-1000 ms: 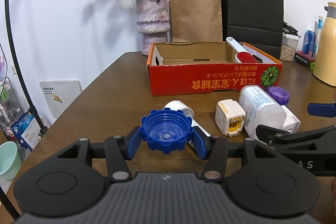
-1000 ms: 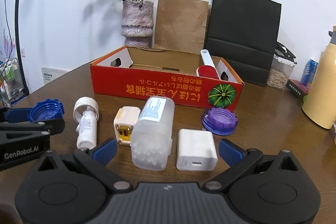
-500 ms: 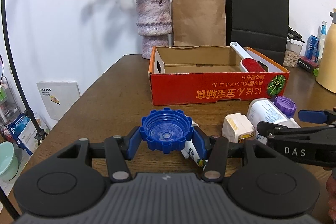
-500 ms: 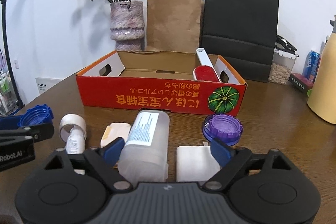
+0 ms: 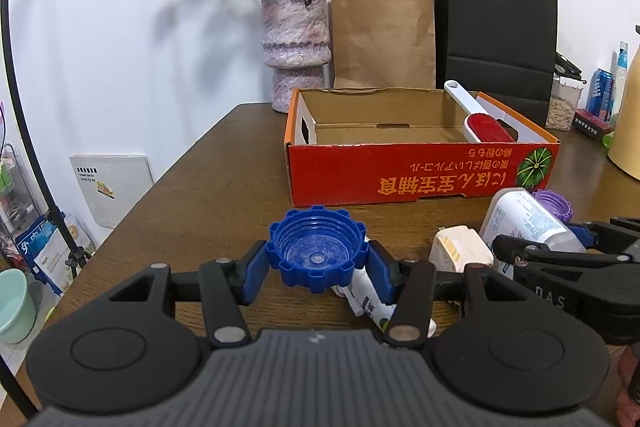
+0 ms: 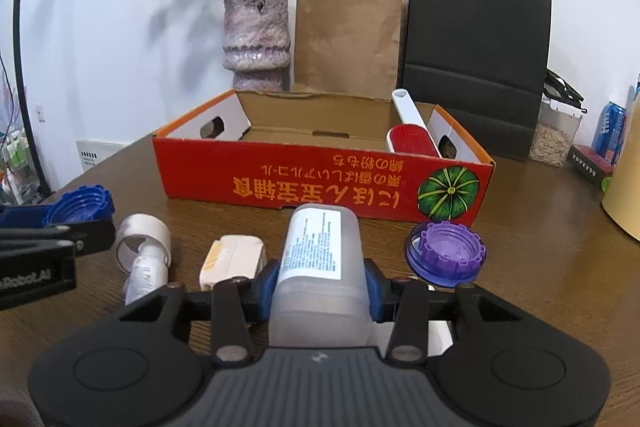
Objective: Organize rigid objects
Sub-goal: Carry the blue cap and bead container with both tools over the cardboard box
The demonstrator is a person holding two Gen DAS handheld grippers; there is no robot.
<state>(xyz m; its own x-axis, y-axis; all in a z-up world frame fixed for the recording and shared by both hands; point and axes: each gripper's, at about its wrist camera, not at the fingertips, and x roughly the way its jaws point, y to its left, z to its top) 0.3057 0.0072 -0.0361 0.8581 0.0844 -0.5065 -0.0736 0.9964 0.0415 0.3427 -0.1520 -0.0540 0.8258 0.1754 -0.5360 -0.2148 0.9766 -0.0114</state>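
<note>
1. Left gripper [image 5: 318, 261] has its blue pads pressed on both sides of the blue cap [image 5: 317, 255], jaws narrow, cap held clear above the table [image 5: 224, 195].
2. Right gripper [image 6: 319, 285] is closing; its pads sit against the sides of the frosted bottle [image 6: 320, 267], which lies on the table pointing at the box [image 6: 320, 183].
3. Box is open-topped, red, standing mid-table; one lint brush [image 6: 412, 137] leans in its right end, rest of the floor bare cardboard.
4. Loose on the table in front of the box: one purple cap [image 6: 447, 251] right of the bottle, one white plug [image 6: 234, 261] left of it, one white tube [image 6: 144, 259] further left.
5. Count: two caps, one bottle, one plug, one tube, one brush.
6. Behind the box: one vase [image 6: 256, 39] of dried roses, two paper bags.
</note>
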